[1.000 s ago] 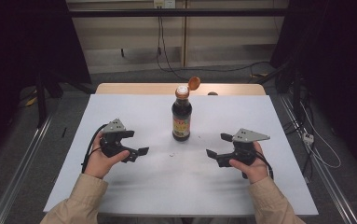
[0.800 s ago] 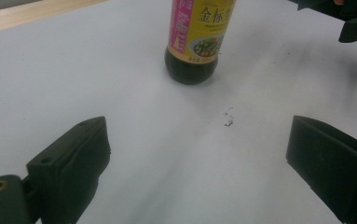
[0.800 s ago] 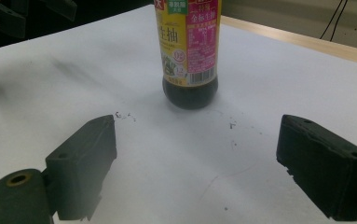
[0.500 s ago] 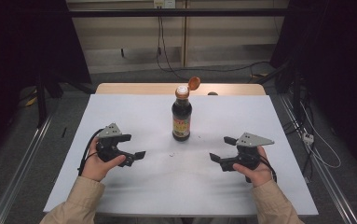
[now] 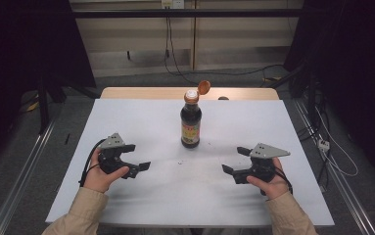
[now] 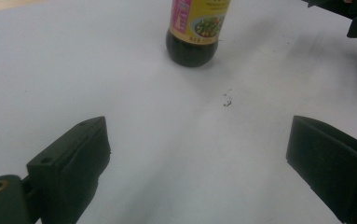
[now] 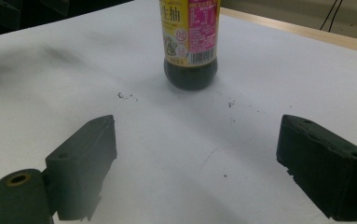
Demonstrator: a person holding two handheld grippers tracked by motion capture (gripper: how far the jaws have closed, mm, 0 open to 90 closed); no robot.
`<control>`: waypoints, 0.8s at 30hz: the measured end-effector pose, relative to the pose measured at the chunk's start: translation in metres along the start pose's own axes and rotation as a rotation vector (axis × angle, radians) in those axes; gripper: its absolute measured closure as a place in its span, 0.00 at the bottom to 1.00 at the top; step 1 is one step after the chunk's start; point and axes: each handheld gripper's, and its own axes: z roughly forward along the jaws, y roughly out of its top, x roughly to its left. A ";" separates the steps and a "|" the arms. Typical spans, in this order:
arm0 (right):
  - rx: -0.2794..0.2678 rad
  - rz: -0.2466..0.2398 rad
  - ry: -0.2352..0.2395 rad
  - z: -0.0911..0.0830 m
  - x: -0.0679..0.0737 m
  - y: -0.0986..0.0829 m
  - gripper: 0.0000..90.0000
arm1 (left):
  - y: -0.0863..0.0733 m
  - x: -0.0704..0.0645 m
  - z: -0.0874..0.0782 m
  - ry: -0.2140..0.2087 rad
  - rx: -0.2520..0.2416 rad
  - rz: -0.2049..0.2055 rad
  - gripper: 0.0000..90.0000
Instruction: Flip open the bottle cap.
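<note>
High view: sauce bottle [image 5: 191, 125] upright between two wide-open, empty claws, left claw [image 5: 137, 157] and right claw [image 5: 235, 160].

Bottle [image 5: 191, 122] stands mid surface [image 5: 141, 117], toward far edge. Left gripper [image 5: 137, 156] near-left of it, right gripper [image 5: 233, 160] near-right, both well apart from bottle.

The high view looks down over the white bench [image 5: 141, 117]; both gripper views, low and close, face the dark glass sauce bottle [image 6: 195, 28].
</note>
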 end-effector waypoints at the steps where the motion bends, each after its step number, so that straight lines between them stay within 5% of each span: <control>1: 0.002 -0.005 -0.002 0.000 0.000 0.000 0.13 | -0.001 0.000 0.000 0.005 -0.002 0.003 0.06; 24: 0.008 0.002 -0.020 -0.018 0.000 -0.013 0.13 | -0.014 -0.002 -0.012 0.021 0.007 0.003 0.07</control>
